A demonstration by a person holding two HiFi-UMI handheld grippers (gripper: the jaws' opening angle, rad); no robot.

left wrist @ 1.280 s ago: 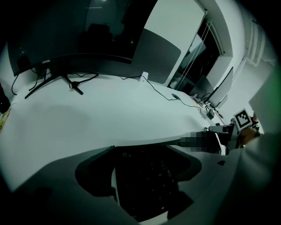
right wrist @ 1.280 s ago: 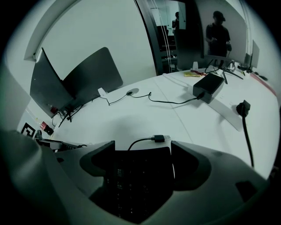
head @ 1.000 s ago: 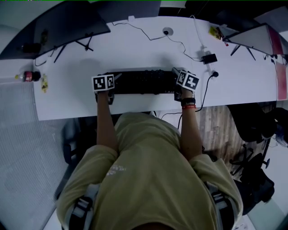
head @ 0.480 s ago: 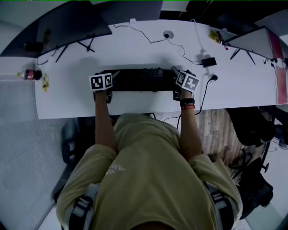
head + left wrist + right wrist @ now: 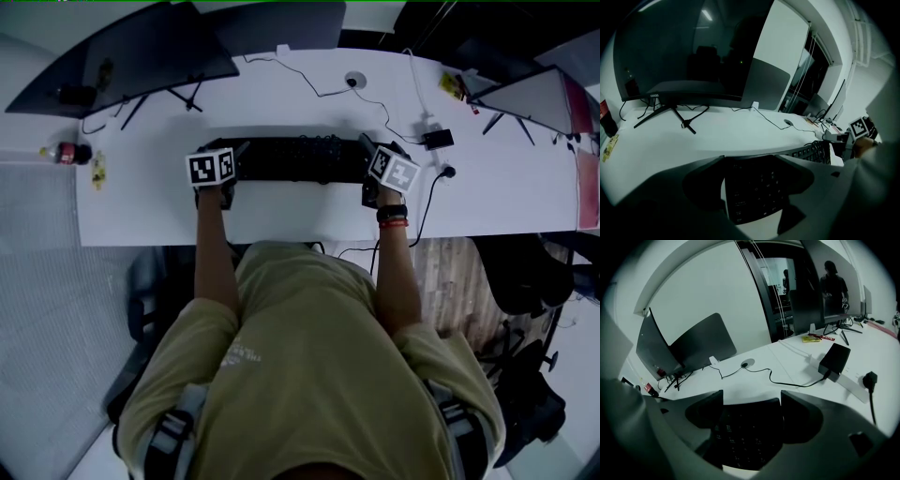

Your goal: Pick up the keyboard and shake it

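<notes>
A black keyboard (image 5: 300,159) lies crosswise over the white desk (image 5: 281,216), held at both ends. My left gripper (image 5: 230,171) is at its left end. In the left gripper view, that gripper (image 5: 752,161) has the keyboard's end (image 5: 757,192) filling the gap between its jaws, with white desk showing under the near edge. My right gripper (image 5: 375,171) is at the right end. Its own view shows the gripper (image 5: 752,401) shut on the dark keys (image 5: 747,434). I cannot tell how far the keyboard hangs above the desk.
A dark monitor on a stand (image 5: 141,52) is at the back left and another monitor (image 5: 530,84) at the back right. A power strip with a black adapter (image 5: 436,139) and cables lie right of the keyboard. A bottle (image 5: 66,153) stands far left. An office chair (image 5: 534,272) is to the right.
The keyboard and both grippers have moved away from the desk's front edge, toward the monitors. Both grippers stay at its ends.
</notes>
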